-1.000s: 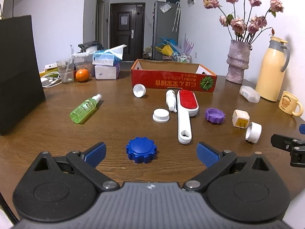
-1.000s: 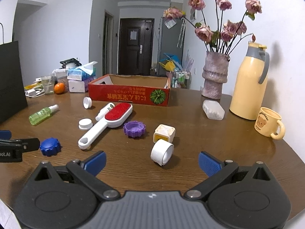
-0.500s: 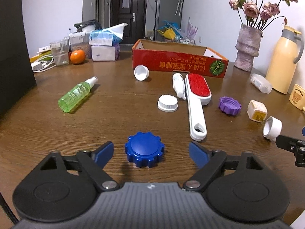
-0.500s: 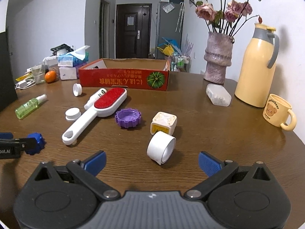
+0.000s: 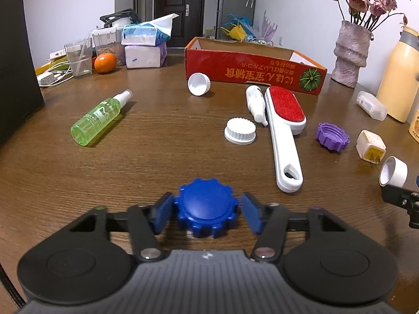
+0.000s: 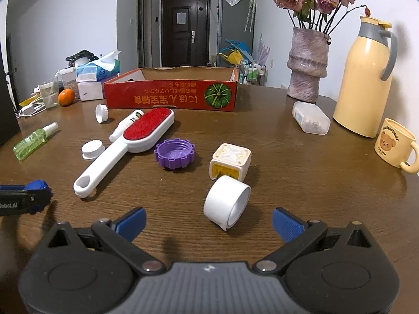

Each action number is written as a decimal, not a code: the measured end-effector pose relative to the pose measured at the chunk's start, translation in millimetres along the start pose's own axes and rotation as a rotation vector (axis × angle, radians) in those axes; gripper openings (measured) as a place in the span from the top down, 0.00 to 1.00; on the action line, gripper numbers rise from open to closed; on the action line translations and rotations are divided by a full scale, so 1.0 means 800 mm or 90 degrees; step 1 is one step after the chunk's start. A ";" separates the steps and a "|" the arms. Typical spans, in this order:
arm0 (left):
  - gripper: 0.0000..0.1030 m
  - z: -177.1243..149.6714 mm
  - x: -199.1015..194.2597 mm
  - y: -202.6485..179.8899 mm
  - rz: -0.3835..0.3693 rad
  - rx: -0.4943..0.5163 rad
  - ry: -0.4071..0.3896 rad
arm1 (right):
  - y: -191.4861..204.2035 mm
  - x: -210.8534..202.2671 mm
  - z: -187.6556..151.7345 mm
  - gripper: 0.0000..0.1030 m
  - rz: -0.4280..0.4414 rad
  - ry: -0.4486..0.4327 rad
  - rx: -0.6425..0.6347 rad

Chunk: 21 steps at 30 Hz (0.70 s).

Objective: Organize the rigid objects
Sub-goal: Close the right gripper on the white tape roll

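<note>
A blue toothed cap (image 5: pixel 207 206) lies flat on the brown table (image 5: pixel 162 157), between the fingers of my left gripper (image 5: pixel 205 210). Its jaws are closing; the blue pads (image 5: pixel 161 213) stand close at the cap's sides, and a thin gap still shows on the right. My right gripper (image 6: pixel 209 221) is open, and a white ring-shaped cap (image 6: pixel 226 201) lies on its side just ahead of its fingers. Farther out lie a purple cap (image 6: pixel 175 153), a cream cube bottle (image 6: pixel 230 161), a red-and-white lint brush (image 6: pixel 125 146) and a red cardboard box (image 6: pixel 170 98).
A green spray bottle (image 5: pixel 100 116) and white caps (image 5: pixel 239 130) lie at mid-table. A vase (image 6: pixel 309 62), a yellow thermos (image 6: pixel 364 83), a bear mug (image 6: pixel 392 142) and a clear container (image 6: pixel 310 117) stand at the right. An orange (image 5: pixel 104 62), tissue packs and a black bag crowd the left.
My left gripper has come forward and down around the blue cap, and its jaws have narrowed from wide apart. My right gripper has drawn closer to the white ring cap and stays open.
</note>
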State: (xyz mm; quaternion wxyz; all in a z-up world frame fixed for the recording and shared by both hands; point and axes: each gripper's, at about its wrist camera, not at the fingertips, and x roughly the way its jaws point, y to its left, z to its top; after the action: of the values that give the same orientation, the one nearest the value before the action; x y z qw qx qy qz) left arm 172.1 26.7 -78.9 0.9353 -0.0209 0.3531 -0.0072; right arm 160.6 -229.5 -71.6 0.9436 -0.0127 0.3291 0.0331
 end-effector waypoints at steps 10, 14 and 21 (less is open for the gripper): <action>0.46 0.000 0.002 -0.001 -0.001 0.006 -0.004 | -0.001 0.023 0.006 0.05 0.002 0.014 0.004; 0.46 0.002 0.003 -0.001 -0.002 0.003 -0.003 | -0.004 0.035 0.010 0.08 -0.002 0.021 0.013; 0.46 0.003 0.005 0.002 -0.001 -0.002 -0.002 | -0.009 0.060 0.018 0.27 -0.027 0.036 0.039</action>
State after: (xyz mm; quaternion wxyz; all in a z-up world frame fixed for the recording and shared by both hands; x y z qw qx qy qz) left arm 176.4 28.2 -79.7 0.9359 -0.0227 0.3515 -0.0074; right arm 207.4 -233.3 -90.0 0.9345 0.0081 0.3558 0.0024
